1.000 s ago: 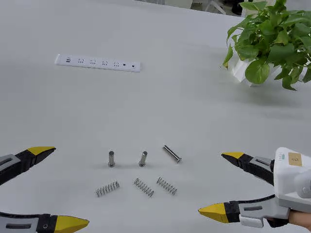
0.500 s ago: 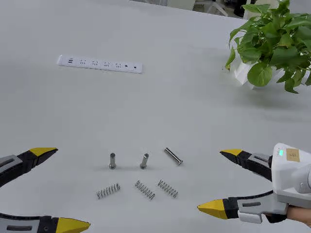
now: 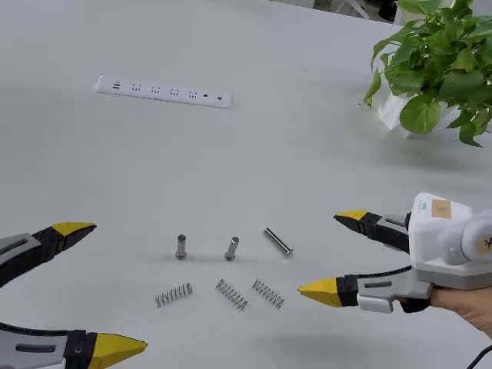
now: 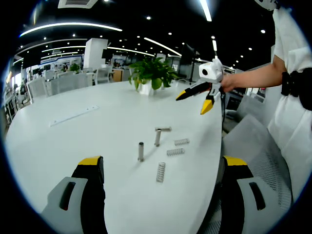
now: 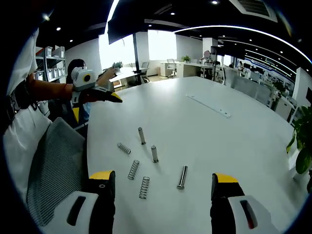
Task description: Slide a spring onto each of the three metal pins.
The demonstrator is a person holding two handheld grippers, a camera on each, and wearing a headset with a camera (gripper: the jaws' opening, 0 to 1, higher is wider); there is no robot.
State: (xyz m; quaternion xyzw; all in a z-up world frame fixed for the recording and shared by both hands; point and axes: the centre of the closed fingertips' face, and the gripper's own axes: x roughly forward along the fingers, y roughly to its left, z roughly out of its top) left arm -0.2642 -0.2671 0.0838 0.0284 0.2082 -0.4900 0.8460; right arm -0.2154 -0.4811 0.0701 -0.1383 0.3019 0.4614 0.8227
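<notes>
left gripper (image 3: pixel 96 288) spread, empty | right gripper (image 3: pixel 330 252) spread, empty | three springs (image 3: pixel 231 294) loose in a row on table (image 3: pixel 307 154) | pins (image 3: pixel 232 247) just beyond, two upright, one lying, all bare | progress: none fitted, three left

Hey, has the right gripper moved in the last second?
Yes. The right gripper has come closer to the rightmost spring, leftward in the head view.

No legible txt or nos.
</notes>
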